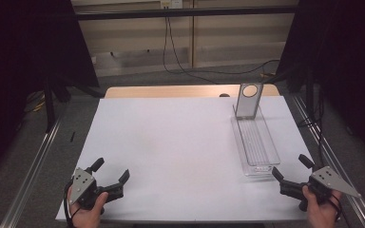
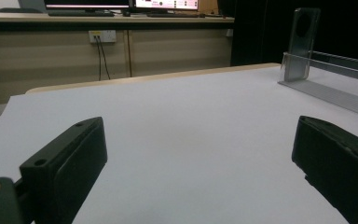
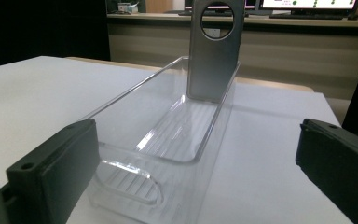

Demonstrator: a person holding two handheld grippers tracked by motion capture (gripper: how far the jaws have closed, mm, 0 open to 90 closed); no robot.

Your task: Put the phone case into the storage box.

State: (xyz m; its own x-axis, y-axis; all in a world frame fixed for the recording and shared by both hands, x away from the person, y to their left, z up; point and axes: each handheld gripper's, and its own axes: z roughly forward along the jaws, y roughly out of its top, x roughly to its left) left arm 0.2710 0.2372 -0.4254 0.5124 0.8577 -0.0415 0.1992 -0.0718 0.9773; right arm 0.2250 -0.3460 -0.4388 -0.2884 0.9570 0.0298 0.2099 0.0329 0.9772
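High view: white table (image 1: 180, 142) bearing a clear plastic tray (image 1: 255, 142), long and narrow, lying lengthwise toward the far edge. At the tray's far end, a grey plate with a round hole (image 1: 248, 100), standing upright inside the tray and rising well above its walls. Nothing else seen inside the tray; ribbed floor visible through the clear walls.

Right gripper (image 1: 292, 167), held in a hand just beside the tray's near end, slightly to its right, jaws spread wide and gripping nothing, not touching the tray. Left gripper (image 1: 110, 172), held in the other hand well apart from the tray, across the table to the tray's left, jaws likewise spread wide and empty.

Right gripper view: tray (image 3: 168, 154) directly ahead, near end lying between the two black jaws but beyond them; grey plate (image 3: 214, 51) upright at the tray's far end.

Left gripper view: bare table surface (image 2: 177, 130) between the parted jaws; tray (image 2: 335, 88) and grey plate (image 2: 303, 44) far off toward the upper right.
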